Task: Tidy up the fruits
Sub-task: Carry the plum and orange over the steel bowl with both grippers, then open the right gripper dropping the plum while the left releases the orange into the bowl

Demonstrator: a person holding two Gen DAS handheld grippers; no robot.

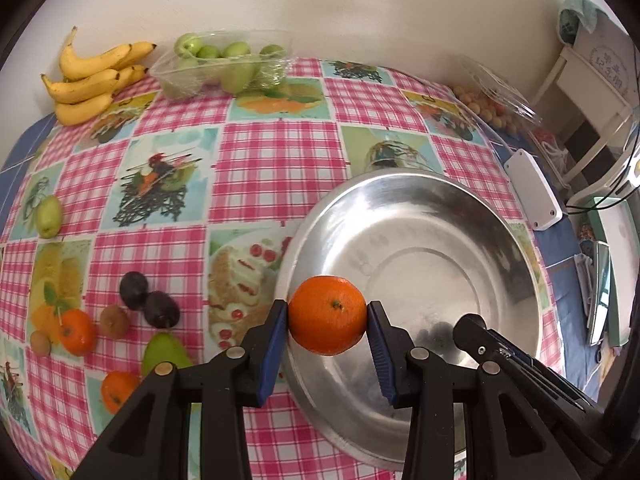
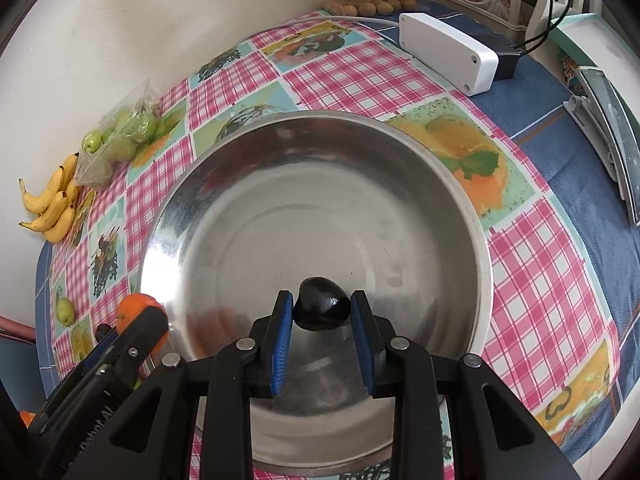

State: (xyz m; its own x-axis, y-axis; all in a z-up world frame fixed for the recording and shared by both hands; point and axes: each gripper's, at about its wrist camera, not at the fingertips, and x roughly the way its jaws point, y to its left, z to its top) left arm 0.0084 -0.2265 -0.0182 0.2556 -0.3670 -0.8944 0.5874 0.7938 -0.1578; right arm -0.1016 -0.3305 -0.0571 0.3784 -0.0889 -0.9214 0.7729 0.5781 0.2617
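My left gripper [image 1: 327, 315] is shut on an orange mandarin [image 1: 326, 314], holding it above the left rim of the steel bowl [image 1: 500, 240]. My right gripper [image 2: 322, 310] is shut on a dark plum [image 2: 320, 308] over the middle of the same steel bowl [image 2: 280, 160], which holds no fruit. In the right wrist view the mandarin [image 2: 134, 306] and the left gripper show at the bowl's left edge. Loose fruit lies on the cloth to the left: two dark plums [image 1: 148, 302], a mandarin [image 1: 76, 330], kiwis [image 1: 114, 320] and a green pear [image 1: 164, 350].
Bananas [image 1: 88, 80] and a clear tray of green fruit [image 1: 220, 64] sit by the wall at the back left. A lone green fruit [image 1: 49, 216] lies at the left. A white box [image 1: 532, 192] and a clear box of small brown fruit [image 1: 488, 100] stand to the right.
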